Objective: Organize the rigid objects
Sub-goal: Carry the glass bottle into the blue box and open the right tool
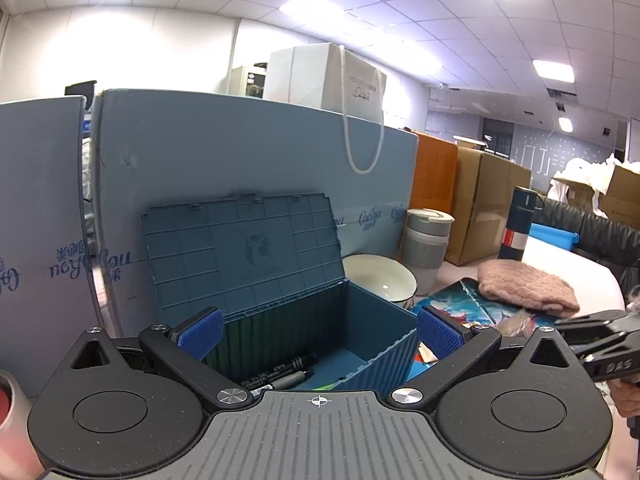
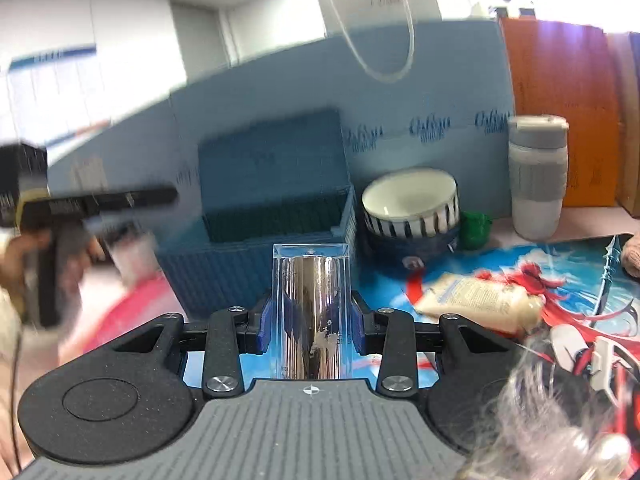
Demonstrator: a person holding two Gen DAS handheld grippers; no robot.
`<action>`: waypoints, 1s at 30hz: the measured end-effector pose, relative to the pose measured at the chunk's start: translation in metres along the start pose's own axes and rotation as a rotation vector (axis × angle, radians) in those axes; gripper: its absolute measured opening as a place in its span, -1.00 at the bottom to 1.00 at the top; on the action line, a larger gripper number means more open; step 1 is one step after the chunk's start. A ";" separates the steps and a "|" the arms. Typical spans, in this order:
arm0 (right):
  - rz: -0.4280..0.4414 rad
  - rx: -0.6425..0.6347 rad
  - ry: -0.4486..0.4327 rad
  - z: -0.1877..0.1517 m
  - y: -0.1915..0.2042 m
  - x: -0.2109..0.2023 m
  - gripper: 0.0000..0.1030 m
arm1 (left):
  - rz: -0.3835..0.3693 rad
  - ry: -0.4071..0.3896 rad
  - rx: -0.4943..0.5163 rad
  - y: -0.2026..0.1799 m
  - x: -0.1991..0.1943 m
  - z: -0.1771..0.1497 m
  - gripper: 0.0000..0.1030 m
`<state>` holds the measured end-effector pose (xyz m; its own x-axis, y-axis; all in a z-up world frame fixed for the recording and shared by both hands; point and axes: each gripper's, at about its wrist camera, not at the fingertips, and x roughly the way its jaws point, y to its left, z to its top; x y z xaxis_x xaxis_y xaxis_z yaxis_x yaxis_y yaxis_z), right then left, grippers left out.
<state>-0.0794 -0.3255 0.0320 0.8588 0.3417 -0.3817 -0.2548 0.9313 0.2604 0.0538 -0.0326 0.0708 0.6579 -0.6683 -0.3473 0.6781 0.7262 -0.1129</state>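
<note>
A blue plastic storage box (image 1: pixel 360 328) stands with its lid (image 1: pixel 244 248) open against a blue panel; black markers (image 1: pixel 280 374) lie inside. My left gripper (image 1: pixel 318 332) is open and empty, just above the box's near side. My right gripper (image 2: pixel 312 326) is shut on a clear case holding a shiny metal cylinder (image 2: pixel 314 300), held upright in front of the box (image 2: pixel 260 248). The left gripper (image 2: pixel 100 200) shows blurred at the left of the right wrist view.
A striped white bowl (image 2: pixel 412 208), a grey-and-white cup (image 2: pixel 538 176), a small green object (image 2: pixel 474 230), a cream tube (image 2: pixel 480 300) and a printed mat (image 2: pixel 580 264) are right of the box. A pink knit item (image 1: pixel 528 286) and a dark bottle (image 1: pixel 520 224) lie further right.
</note>
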 end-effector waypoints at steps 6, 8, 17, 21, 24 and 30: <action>-0.045 0.086 -0.138 0.049 0.027 0.014 -0.33 | 0.015 -0.006 -0.016 0.005 -0.002 0.001 1.00; -0.052 0.082 -0.153 0.062 0.037 0.026 -0.33 | 0.017 -0.009 -0.027 0.008 -0.003 0.001 1.00; -0.090 -0.105 -0.235 0.091 0.060 0.100 -0.33 | 0.053 -0.021 -0.078 0.027 -0.006 0.002 1.00; -0.105 -0.185 -0.201 0.085 0.056 0.133 -0.33 | 0.075 -0.022 -0.089 0.033 -0.007 0.002 1.00; -0.117 -0.294 -0.158 0.079 0.054 0.151 -0.33 | 0.089 -0.021 -0.095 0.036 -0.006 0.002 1.00; -0.057 -0.445 -0.040 0.064 0.054 0.163 -0.33 | 0.086 -0.023 -0.100 0.039 -0.006 0.001 1.00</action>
<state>0.0751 -0.2275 0.0404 0.8914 0.2911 -0.3473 -0.3651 0.9153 -0.1700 0.0765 -0.0002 0.0700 0.7199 -0.6059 -0.3387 0.5839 0.7924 -0.1764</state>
